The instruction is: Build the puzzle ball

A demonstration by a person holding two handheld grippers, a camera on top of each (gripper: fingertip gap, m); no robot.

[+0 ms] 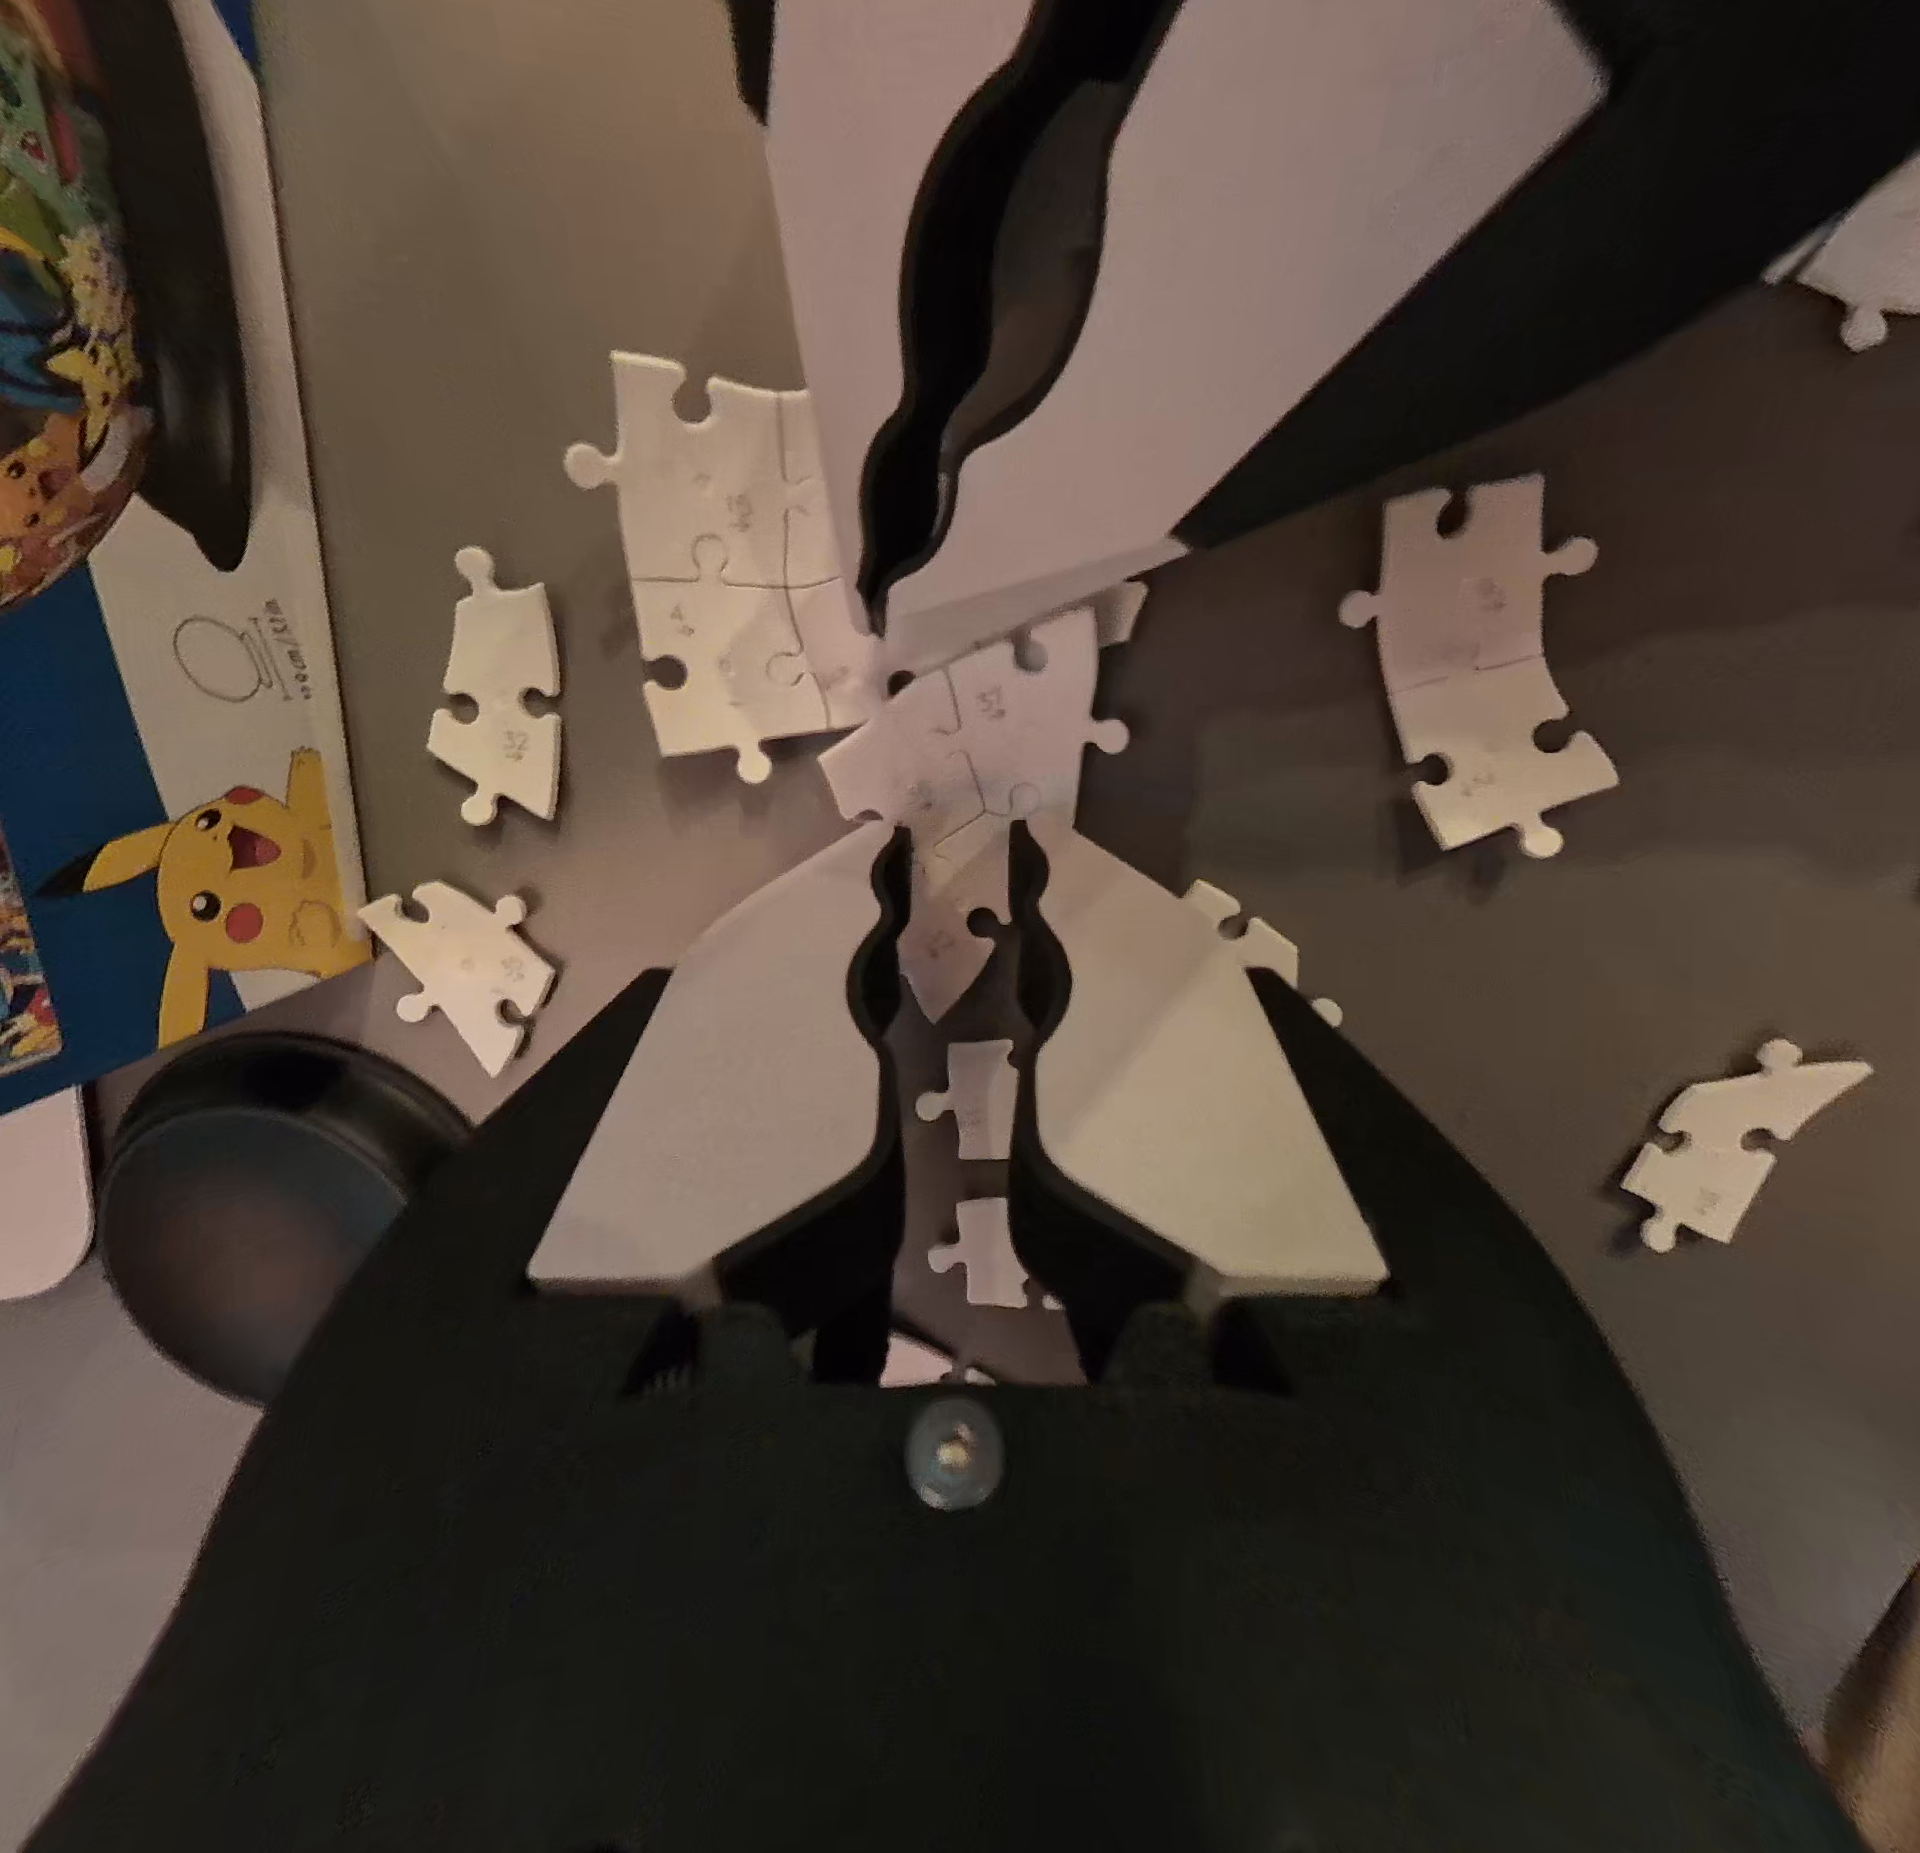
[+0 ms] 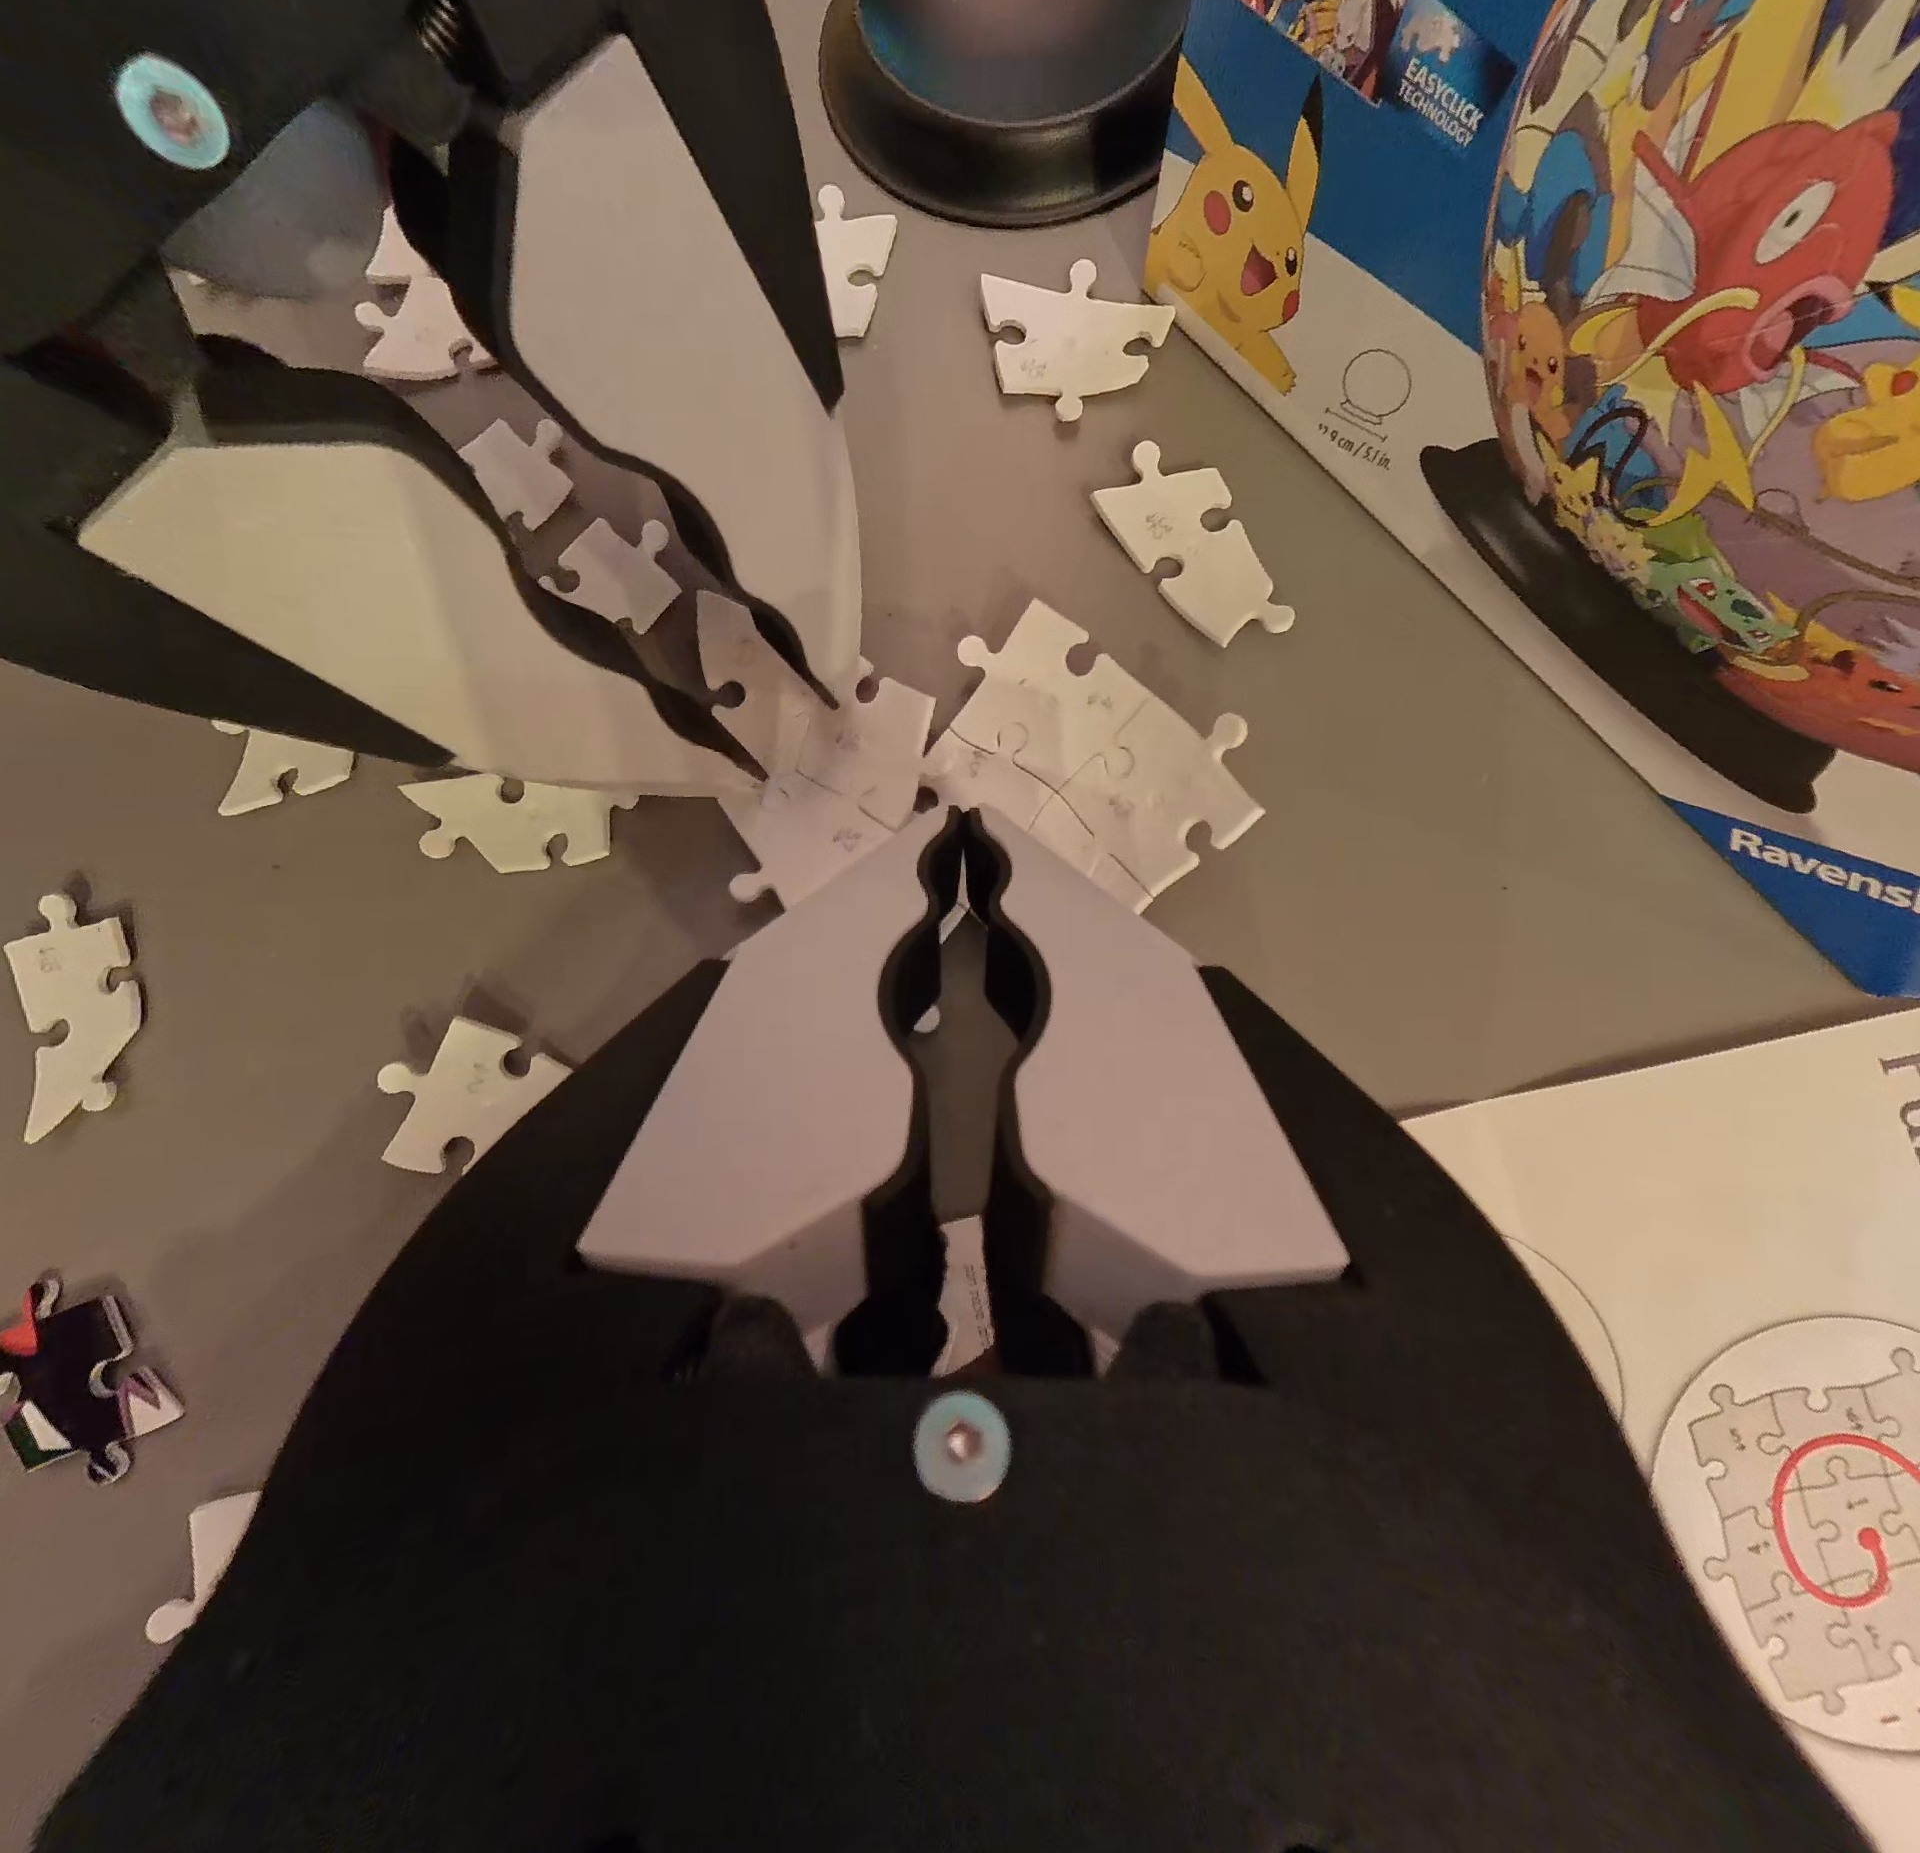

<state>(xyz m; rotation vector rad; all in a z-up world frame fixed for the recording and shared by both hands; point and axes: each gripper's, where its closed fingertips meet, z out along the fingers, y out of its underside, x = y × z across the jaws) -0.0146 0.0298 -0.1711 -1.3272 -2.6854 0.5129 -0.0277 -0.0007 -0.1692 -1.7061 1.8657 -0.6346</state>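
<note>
Grey matte bench (image 1: 1558, 432): strewn with white curved plastic puzzle pieces, blank sides up.
Left tongs (image 1: 956, 847): black with white wedge fingers, narrowly parted, tips clenched on a small joined cluster of white pieces (image 1: 977, 754).
Right tongs (image 2: 961, 827): pressed together at the tips, whether anything is pinched cannot be told, touching a larger joined white panel (image 2: 1101, 764) just ahead.
Surroundings: colourful cardboard puzzle box (image 2: 1455, 245) beyond the right tongs; round black stand (image 2: 997, 120) beside it; white instruction sheet (image 2: 1662, 1284) to their right.
</note>
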